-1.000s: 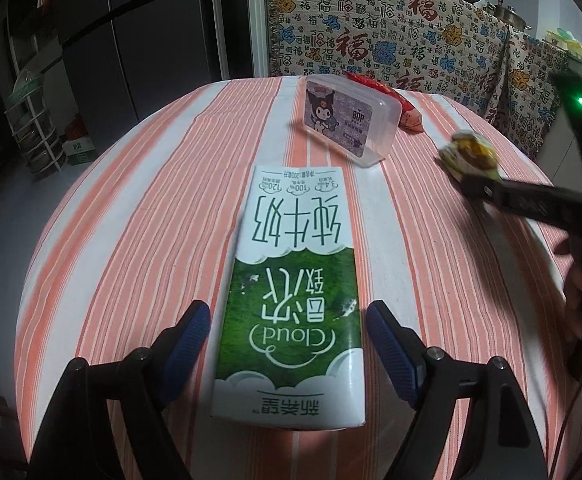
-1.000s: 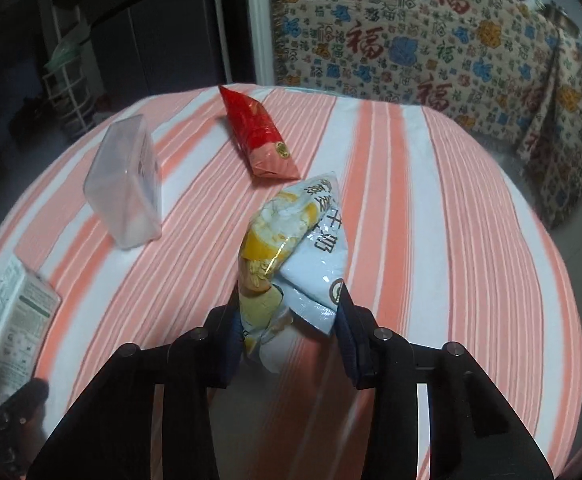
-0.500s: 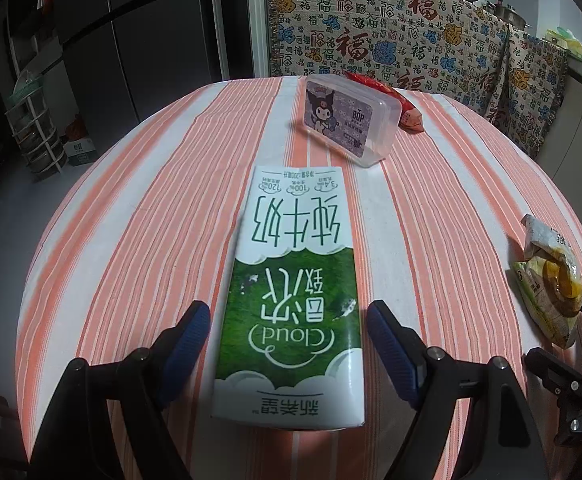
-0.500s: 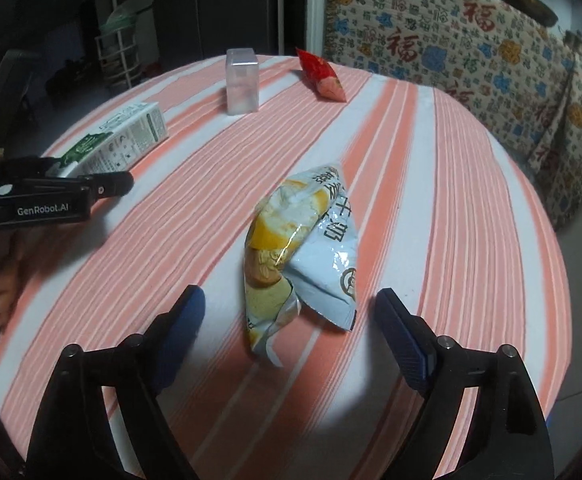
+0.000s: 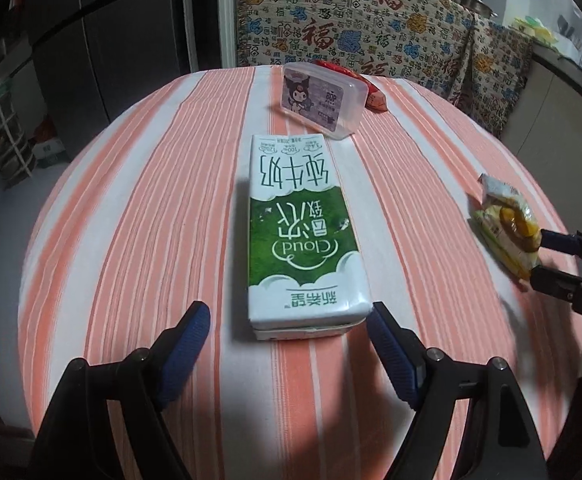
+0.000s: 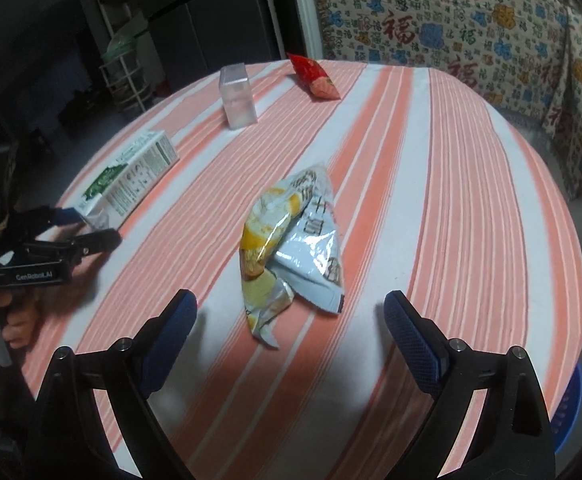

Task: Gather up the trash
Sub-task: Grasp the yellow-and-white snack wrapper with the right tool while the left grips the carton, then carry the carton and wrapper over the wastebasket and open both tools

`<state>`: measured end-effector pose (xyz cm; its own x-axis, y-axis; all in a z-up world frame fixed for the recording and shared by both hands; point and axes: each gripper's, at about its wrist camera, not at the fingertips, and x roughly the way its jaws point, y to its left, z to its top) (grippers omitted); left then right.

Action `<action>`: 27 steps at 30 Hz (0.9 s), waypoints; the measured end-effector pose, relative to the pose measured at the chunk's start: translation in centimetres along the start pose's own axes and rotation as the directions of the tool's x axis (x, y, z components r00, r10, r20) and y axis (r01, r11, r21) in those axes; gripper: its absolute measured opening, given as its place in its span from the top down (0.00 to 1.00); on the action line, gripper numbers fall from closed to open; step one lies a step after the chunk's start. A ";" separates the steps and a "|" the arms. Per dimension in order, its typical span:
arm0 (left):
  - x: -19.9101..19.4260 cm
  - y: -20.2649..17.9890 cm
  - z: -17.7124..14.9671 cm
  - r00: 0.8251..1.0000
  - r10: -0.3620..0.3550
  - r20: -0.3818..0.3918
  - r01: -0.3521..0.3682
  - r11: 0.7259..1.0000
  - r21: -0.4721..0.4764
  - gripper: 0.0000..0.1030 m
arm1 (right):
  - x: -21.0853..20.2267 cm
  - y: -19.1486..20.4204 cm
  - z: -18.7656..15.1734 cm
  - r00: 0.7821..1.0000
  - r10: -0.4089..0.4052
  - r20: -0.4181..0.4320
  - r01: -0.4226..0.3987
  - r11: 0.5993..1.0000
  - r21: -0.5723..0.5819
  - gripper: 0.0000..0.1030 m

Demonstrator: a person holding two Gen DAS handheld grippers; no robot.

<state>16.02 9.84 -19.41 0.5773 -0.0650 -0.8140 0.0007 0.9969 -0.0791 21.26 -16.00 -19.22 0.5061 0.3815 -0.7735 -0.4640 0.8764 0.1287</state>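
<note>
Striped cloth: orange and white bands are covering the round surface [image 5: 139, 208] that is carrying all the trash.
Left claw [image 5: 289, 332]: it is hovering released, its blue pads standing either side of the near end of the milk carton, probably lining up for a grasp.
Milk carton [image 5: 303, 232]: landmark; it is lying flat on its broad face, long axis pointing away from the left claw.
Clear box [image 5: 323, 98]: it is sitting just beyond the carton's far end.
Red packet [image 6: 315, 76]: it is lying beyond the carton, behind the box.
Snack wrapper [image 6: 291, 240]: it is lying crumpled, well right of the carton, free on the cloth.
Right claw [image 6: 291, 320]: it is hanging released, pads wide around the wrapper's near end, touching nothing.
</note>
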 end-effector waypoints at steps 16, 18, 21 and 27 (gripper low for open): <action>1.2 -0.7 4.6 0.998 -0.002 -0.064 0.001 1.000 -0.009 0.54 | 0.9 0.8 2.4 1.000 -0.004 0.010 0.004 0.999 0.044 0.67; 0.8 -1.0 4.1 0.998 -0.015 -0.055 0.014 1.000 -0.012 0.54 | 0.2 0.9 2.4 1.000 -0.007 0.020 0.007 0.999 0.042 0.69; 0.3 -2.1 3.4 0.998 -0.051 -0.044 0.050 0.999 -0.012 0.54 | -1.1 0.9 2.2 0.999 0.018 0.042 -0.020 0.998 0.051 0.70; -1.0 -6.9 2.8 0.988 -0.149 -0.026 0.150 0.988 0.023 0.54 | -3.1 -0.8 1.5 0.997 0.038 0.073 -0.047 0.991 0.123 0.70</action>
<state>17.78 3.16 -16.44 0.5490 -0.2142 -0.8079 0.1058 0.9766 -0.1870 21.17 -17.44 -15.97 0.5400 0.4352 -0.7204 -0.3946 0.8870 0.2401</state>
